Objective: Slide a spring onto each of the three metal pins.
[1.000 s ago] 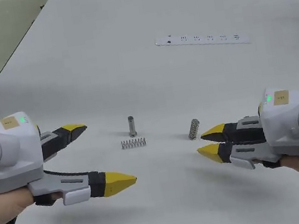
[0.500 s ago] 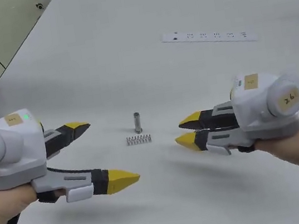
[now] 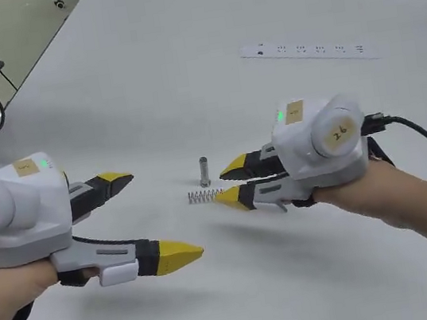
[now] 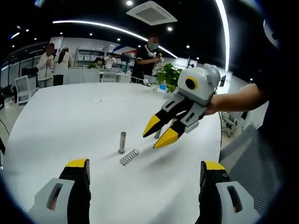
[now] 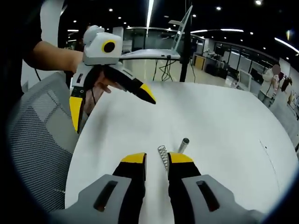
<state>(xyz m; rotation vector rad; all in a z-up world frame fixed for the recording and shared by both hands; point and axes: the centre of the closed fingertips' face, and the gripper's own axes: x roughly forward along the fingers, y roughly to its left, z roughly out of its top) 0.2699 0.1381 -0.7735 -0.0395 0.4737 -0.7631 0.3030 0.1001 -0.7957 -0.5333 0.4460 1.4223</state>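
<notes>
Starting nearest in the head view, down at 8 o'clock: left gripper, held low over the white table. Gapes wide, yellow tips well apart, gripping nothing. Same story from its own view, with bare tabletop between the tips.

Moving out to mid-table: spring, lying flat on its side, loose, on no pin. Sits just off the right gripper, which comes in from 3 o'clock in a hand. Parted only a narrow way, with nothing clamped. Lower tip right beside the spring's near end; can't tell whether touching. From the right gripper view, spring lying just ahead of the gap between the two tips.

A touch farther, at 12 o'clock of the spring: pin, standing upright, bare, close to the spring but apart from it. Seen from the left gripper view at 11 o'clock of the spring, again upright.

Way out at 1 o'clock, well apart from everything: power strip, flat on the table.
</notes>
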